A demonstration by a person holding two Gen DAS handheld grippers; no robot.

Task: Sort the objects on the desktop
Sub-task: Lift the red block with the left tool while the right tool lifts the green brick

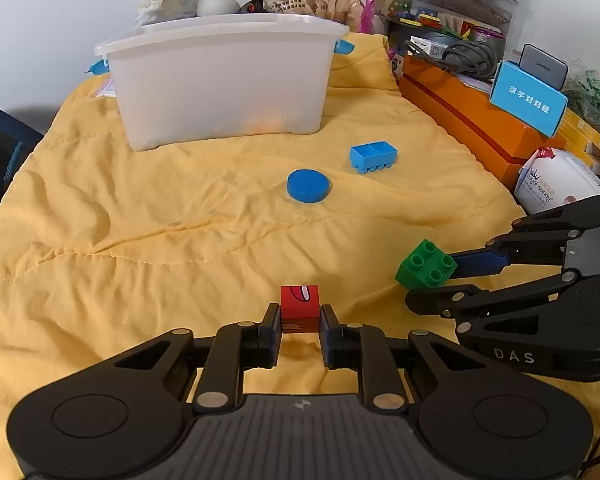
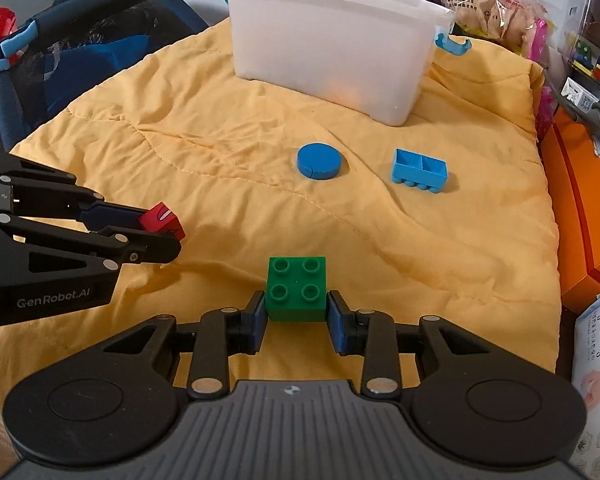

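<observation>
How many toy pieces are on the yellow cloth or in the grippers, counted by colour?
Blue: 2, the blue disc and the blue open brick
Red: 1, the red cube in the left gripper
Green: 1, the green brick in the right gripper
Total: 4

Left gripper points forward and down toward the surface, both blue-padded fingers pressed flat against the sides of a small red cube, jaws drawn in close. Seen from the right wrist view, it comes in from the left edge, linkage arms stretched out long, cube pinched at the tips. Right gripper is angled down too, pads clamped on either side of a green studded brick, jaws set wider. From the left wrist view it reaches in from the right edge, turned on its side, one finger above the other. The two grippers sit near each other, side by side, tips apart.
</observation>
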